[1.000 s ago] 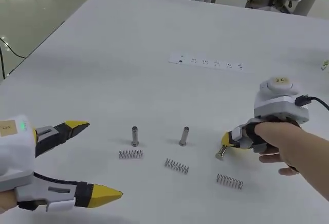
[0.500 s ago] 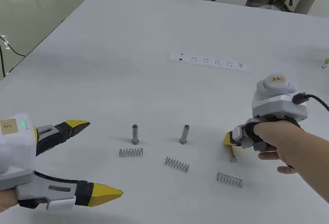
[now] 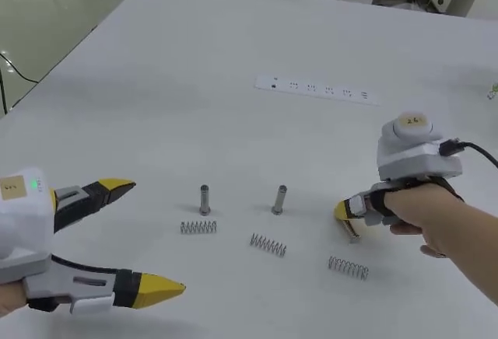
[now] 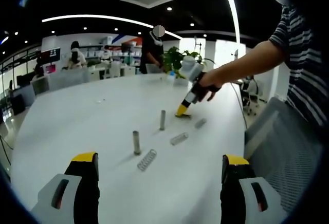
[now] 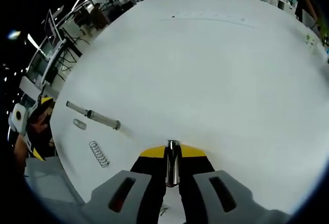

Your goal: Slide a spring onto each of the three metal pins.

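Note:
Two metal pins [image 3: 205, 198] [image 3: 279, 198] stand upright on the white table [image 3: 233, 121]. Three springs [image 3: 198, 227] [image 3: 268, 244] [image 3: 348, 267] lie in a row just in front of them. My right gripper [image 3: 347, 214] is shut on a third pin [image 3: 353, 230], whose lower end is at the table, right of the standing pair. The right gripper view has that pin [image 5: 172, 163] clamped between the jaws. My left gripper [image 3: 140, 236] hovers open at the near left, nothing between its fingers. From the left gripper [image 4: 159, 160] I see both standing pins [image 4: 136, 142] [image 4: 162, 119] and a spring [image 4: 147, 159].
A white power strip [image 3: 319, 90] lies flat farther back on the table. A black cable [image 3: 475, 151] trails from the right gripper. People and office desks stand far behind the table in the left gripper view.
The right gripper has swung its pin from a leftward tilt to nearly upright and shifted slightly right. The left gripper, standing pins and springs have stayed put.

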Demonstrator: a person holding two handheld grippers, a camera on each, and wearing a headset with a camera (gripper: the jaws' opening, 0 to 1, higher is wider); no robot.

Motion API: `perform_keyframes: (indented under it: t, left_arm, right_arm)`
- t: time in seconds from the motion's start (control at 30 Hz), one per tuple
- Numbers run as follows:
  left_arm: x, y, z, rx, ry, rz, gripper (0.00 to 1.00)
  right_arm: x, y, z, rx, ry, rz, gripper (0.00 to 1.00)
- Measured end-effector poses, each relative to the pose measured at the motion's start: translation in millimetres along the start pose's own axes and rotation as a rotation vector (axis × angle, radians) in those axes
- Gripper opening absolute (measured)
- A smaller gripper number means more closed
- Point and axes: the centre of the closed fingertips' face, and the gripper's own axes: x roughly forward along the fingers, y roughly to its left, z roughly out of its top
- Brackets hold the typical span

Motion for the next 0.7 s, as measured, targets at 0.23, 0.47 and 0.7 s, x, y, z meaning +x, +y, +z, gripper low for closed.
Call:
perform_keyframes:
  t: [0.23, 0.47, 0.7]
  left_arm:
    - [1.3, 1.3, 1.0, 0.002, 0.0, 0.002, 0.97]
    - [2.5, 1.1, 0.5, 0.003, 0.005, -0.002, 0.97]
    - [3.1, 1.2, 1.7, 0.006, 0.007, -0.004, 0.97]
  right_arm:
    - [-2.0, -1.7, -0.6, -0.054, -0.032, 0.017, 0.04]
    - [-4.8, -1.5, 1.0, -0.098, -0.064, 0.031, 0.04]
    - [-7.5, -3.4, 3.1, -0.105, -0.095, 0.041, 0.04]
